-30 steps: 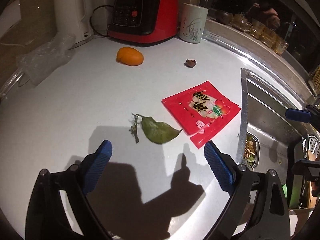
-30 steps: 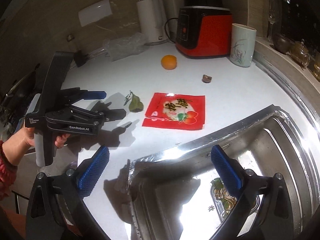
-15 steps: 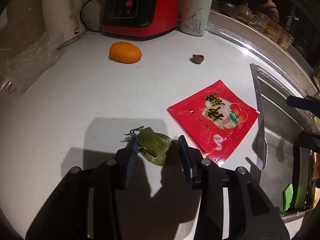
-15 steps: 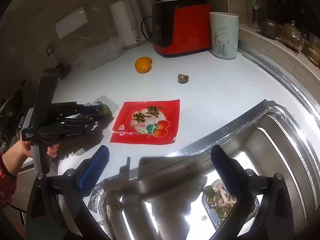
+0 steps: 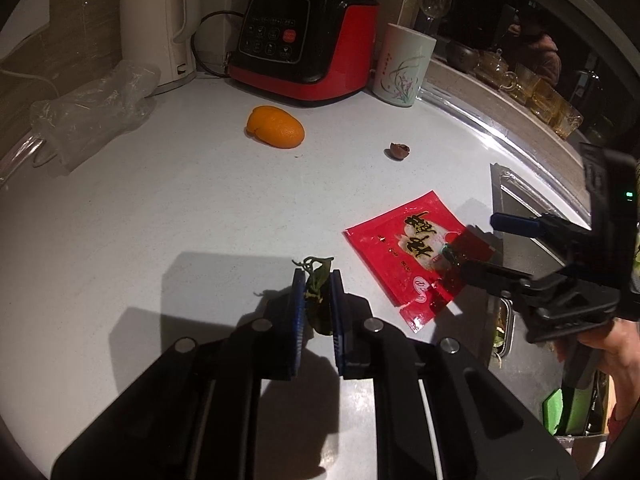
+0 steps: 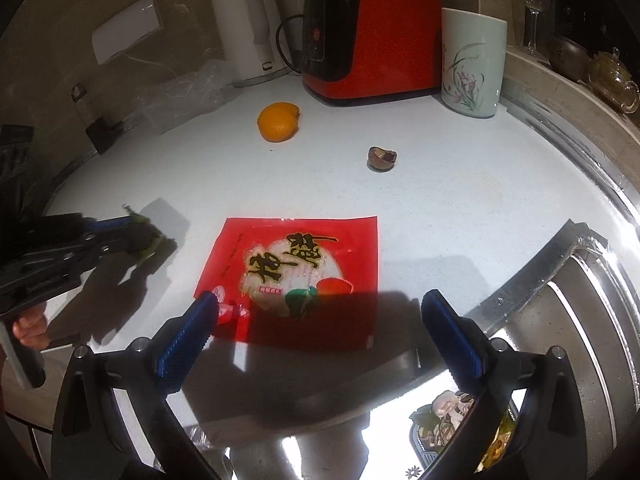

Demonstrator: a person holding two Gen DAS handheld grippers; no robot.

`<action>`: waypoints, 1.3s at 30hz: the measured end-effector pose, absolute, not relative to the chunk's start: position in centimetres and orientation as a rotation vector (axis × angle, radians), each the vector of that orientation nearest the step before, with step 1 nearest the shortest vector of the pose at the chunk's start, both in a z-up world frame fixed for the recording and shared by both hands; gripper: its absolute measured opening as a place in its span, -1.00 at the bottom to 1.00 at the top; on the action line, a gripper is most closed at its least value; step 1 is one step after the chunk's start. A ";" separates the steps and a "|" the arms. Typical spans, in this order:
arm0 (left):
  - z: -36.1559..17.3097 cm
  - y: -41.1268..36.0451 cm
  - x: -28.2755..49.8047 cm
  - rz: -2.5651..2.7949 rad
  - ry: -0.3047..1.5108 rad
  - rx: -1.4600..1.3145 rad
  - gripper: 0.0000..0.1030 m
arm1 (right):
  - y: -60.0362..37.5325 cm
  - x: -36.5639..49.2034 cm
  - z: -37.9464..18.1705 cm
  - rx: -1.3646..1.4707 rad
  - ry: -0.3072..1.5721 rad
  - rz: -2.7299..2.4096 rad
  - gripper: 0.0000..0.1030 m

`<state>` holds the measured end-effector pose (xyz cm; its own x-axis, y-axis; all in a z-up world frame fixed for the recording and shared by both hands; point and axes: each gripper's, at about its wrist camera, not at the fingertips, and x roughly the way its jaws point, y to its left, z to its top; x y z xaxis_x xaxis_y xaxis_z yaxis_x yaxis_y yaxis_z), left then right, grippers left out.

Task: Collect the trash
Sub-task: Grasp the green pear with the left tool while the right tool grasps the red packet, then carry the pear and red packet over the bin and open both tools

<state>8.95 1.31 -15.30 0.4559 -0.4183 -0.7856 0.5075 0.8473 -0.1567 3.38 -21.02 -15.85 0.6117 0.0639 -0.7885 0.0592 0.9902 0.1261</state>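
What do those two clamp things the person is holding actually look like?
Both are matte black plastic tools with two long fingers tipped by ribbed blue rubber pads. Round silver pivot bolts sit along the black linkages. The left gripper and right gripper look identical. A small green light glows on the right gripper's body. A bare hand shows beneath it; no cables visible.

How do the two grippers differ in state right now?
The left gripper is shut on the green leaf; the right gripper is open and holds nothing. The left one sits over bare counter, the right one over the red wrapper's near edge. Both have blue pads.
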 end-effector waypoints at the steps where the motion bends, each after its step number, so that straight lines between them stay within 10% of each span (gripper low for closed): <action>1: -14.8 1.7 8.5 -0.568 0.927 0.100 -0.76 | -20.9 3.8 -16.1 0.144 0.924 -0.005 0.95; 11: -12.1 5.4 5.1 -0.503 0.875 0.048 -0.76 | -17.5 5.2 -17.2 -0.007 0.936 -0.048 0.65; 20: -12.4 7.9 3.9 -0.451 0.891 -0.006 -0.76 | -17.3 5.5 -16.5 -0.012 0.917 0.029 -0.90; 39: -10.6 13.3 -5.1 -0.346 0.858 -0.046 -0.76 | -9.2 -2.8 -10.0 0.001 0.876 0.289 -0.95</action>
